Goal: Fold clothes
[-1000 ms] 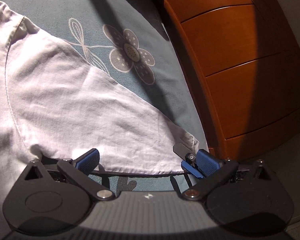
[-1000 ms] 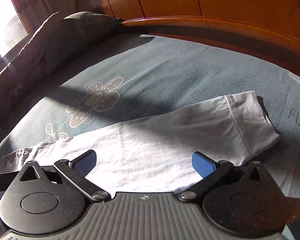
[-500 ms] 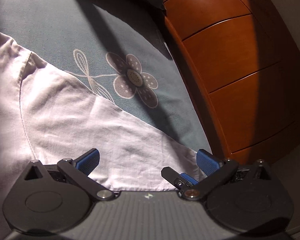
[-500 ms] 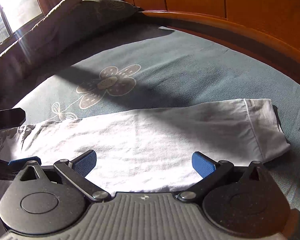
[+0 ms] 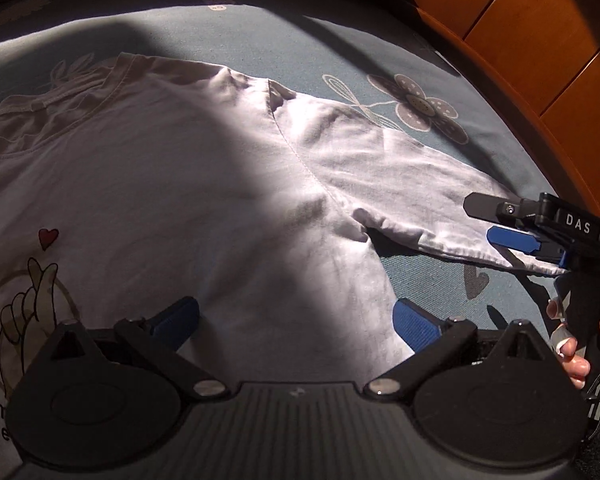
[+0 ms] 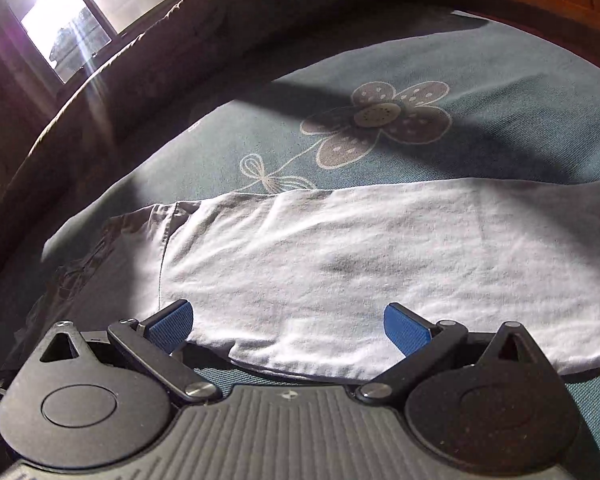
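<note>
On the flowered bedsheet (image 5: 260, 36), the white shirt (image 5: 180, 184) lies flat, chest up. My left gripper (image 5: 296, 320) hangs spread over its side at 6 o'clock; my right gripper (image 6: 286, 322), also spread, brackets the sleeve (image 6: 360, 256) at 3 o'clock, likely to fold it inward. Shadow hides the collar; the cuff and print are cut off.

From my left camera I see a white shirt (image 5: 180, 184) spread flat on the blue flowered sheet (image 5: 300, 40). My left gripper (image 5: 296, 320) hangs over its side with jaws wide apart. At the right, my right gripper (image 5: 496, 224) reaches over the sleeve (image 5: 404, 184) end, a hand (image 5: 572, 340) beneath it.
</note>
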`<state>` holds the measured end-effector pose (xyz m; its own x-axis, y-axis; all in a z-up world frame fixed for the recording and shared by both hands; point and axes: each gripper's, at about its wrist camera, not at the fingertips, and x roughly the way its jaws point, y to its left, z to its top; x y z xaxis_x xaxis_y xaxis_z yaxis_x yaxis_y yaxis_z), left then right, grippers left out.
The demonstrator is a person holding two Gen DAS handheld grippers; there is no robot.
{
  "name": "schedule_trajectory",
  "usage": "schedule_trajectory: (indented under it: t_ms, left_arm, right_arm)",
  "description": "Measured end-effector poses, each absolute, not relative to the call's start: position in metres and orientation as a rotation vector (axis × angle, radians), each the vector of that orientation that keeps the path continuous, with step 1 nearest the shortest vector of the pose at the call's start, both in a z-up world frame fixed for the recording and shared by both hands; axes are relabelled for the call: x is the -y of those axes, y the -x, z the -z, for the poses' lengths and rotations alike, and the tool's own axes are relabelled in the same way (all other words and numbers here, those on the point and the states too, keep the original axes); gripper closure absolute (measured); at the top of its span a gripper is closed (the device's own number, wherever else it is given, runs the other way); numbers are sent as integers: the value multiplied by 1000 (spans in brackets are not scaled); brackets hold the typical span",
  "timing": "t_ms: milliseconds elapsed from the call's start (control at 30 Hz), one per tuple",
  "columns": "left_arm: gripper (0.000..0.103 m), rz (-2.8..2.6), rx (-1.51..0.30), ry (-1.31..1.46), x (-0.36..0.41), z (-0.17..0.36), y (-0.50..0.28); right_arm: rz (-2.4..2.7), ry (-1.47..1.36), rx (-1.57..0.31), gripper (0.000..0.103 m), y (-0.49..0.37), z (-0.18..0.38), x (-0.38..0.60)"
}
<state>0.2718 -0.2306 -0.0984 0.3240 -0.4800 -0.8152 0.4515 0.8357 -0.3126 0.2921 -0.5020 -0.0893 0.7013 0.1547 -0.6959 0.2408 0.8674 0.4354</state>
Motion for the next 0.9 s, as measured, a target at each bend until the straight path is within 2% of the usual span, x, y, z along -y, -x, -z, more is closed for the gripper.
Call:
schedule_trajectory:
  t_ms: [233,333,633,900]
  left_arm:
    - [1,617,-1018,179,208,103,-258]
    - [1,623,-1011,205,204,104,-257]
    - [1,619,-999,204,205,106,-254]
    - [1,609,-966,85,208,94,-230]
  right_arm:
    - [387,-506,-698,0,-267,84,554]
    - [549,-439,-719,0,-280,92,569]
    - [644,-265,-753,0,-309,109,598]
    - [513,-407,-719,0,-298,78,571]
